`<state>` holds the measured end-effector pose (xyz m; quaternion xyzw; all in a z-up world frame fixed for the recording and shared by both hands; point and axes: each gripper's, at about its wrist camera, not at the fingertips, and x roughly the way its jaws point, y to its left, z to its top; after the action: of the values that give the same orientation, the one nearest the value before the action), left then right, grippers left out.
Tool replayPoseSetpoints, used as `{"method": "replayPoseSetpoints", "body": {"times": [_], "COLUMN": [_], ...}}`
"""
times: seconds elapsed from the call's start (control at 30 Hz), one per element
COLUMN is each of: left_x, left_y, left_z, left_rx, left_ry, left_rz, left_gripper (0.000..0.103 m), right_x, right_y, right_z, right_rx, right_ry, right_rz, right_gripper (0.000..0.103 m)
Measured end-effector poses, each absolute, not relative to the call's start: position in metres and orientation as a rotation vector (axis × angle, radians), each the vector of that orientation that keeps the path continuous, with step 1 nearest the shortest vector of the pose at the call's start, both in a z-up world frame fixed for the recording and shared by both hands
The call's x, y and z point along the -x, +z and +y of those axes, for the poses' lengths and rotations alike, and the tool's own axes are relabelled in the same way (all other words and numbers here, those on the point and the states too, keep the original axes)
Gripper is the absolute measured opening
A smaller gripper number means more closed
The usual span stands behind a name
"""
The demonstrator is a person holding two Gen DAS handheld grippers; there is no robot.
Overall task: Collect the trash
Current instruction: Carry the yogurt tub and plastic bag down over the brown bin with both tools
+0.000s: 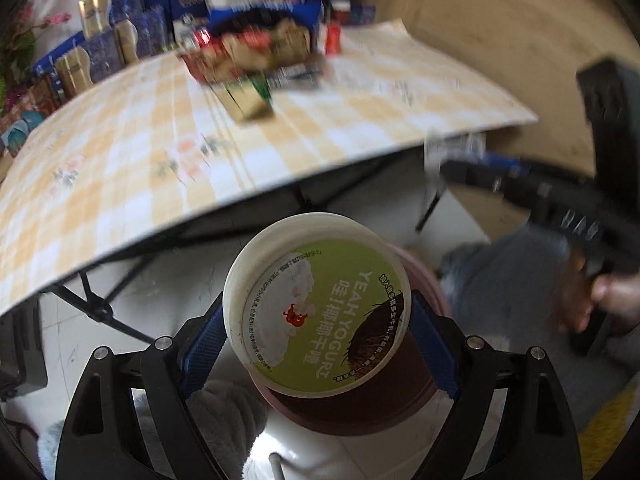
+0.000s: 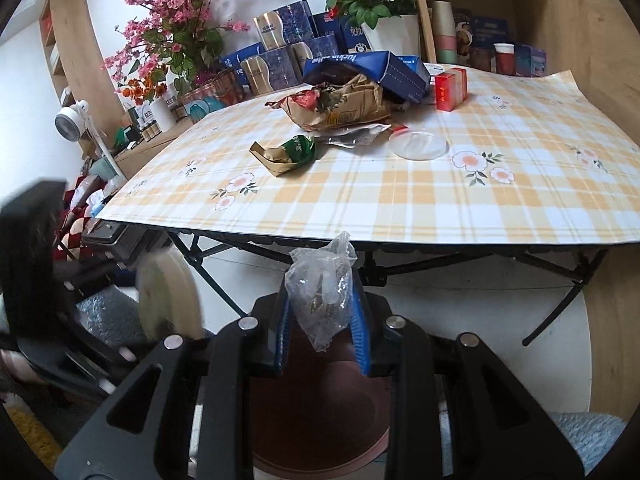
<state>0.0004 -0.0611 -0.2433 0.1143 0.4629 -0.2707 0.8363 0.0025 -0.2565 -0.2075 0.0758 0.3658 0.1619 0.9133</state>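
Left wrist view: the left claw (image 1: 318,344) grips a yogurt cup (image 1: 318,316) over a brown bin (image 1: 360,404), off the blurry tabletop (image 1: 120,168).

Right wrist view: the right claw (image 2: 320,320) pinches a clear plastic bag (image 2: 322,292) above what looks like the same bin (image 2: 320,412); wrappers (image 2: 340,108) lie on the tabletop

Bare checked tablecloth (image 2: 400,200) up front — wrappers (image 2: 340,108) and boxes (image 2: 451,89) crowding the far side.
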Motion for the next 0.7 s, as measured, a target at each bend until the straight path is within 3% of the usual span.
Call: {"method": "replayPoseSetpoints", "body": {"times": [0.2,0.43,0.7], "left_x": [-0.01,-0.038,-0.044], "left_y": [-0.276,-0.332,-0.349], "left_z": [-0.076,-0.083,-0.083], "left_rx": [-0.305,-0.301,-0.306], "left_ry": [-0.577,-0.55,-0.547], "left_rz": [1.038,1.263,1.353], "left_gripper": [0.085,0.085,0.085], "right_x": [-0.011,-0.021,-0.026], "right_y": [-0.221,-0.241,-0.248], "right_z": [-0.261,-0.259,-0.263], "right_rx": [-0.18,-0.161,-0.186], "right_ry": [0.324,0.309,0.296], "right_rz": [0.799,0.884,0.909], "right_gripper": [0.028,0.028,0.028]}}
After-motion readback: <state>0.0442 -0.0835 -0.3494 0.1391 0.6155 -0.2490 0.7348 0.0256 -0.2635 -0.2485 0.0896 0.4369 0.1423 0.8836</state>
